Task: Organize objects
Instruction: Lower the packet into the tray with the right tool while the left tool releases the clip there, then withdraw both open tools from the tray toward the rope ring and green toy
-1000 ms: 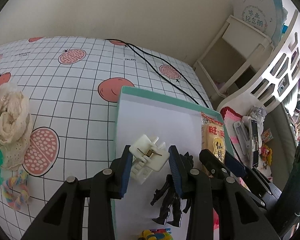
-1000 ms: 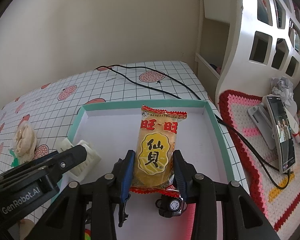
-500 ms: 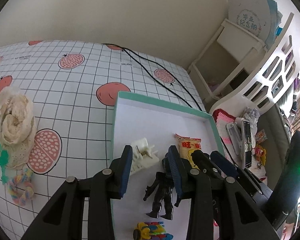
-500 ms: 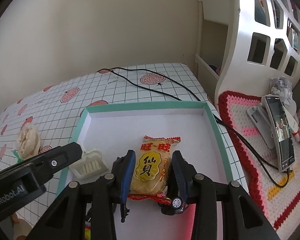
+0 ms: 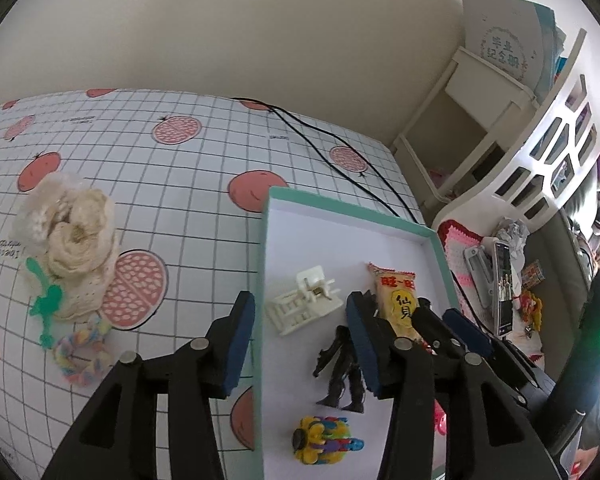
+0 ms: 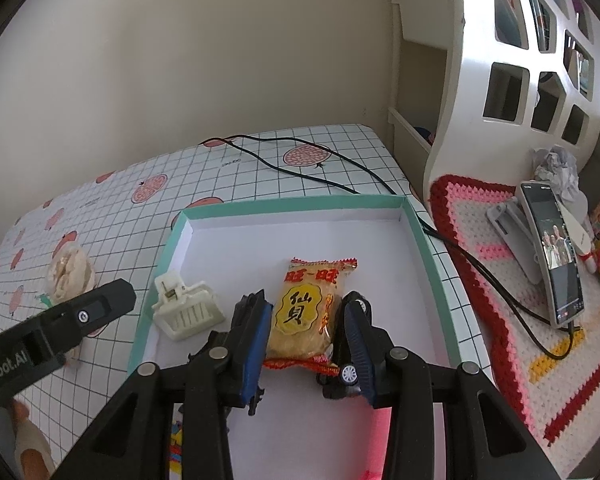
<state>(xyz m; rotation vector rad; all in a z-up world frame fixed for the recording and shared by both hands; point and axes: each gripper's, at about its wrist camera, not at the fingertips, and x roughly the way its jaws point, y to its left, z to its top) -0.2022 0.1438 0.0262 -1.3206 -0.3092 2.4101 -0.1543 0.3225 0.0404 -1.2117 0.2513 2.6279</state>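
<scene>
The right gripper (image 6: 305, 332) straddled the snack packet (image 6: 305, 312) lengthwise inside the tray (image 6: 428, 248), jaws parted, apparently unclamped; the left gripper (image 5: 300, 334) hung open, empty.

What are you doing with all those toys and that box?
A person is tidying small things into a green-edged box using two handheld grippers. The right gripper has its jaws around a yellow snack packet lying in the box. The left gripper is open and empty above a white clip in the box. A dark toy figure and a colourful toy are inside; a rope ring and a cream knitted flower wait on the checked cloth.
</scene>
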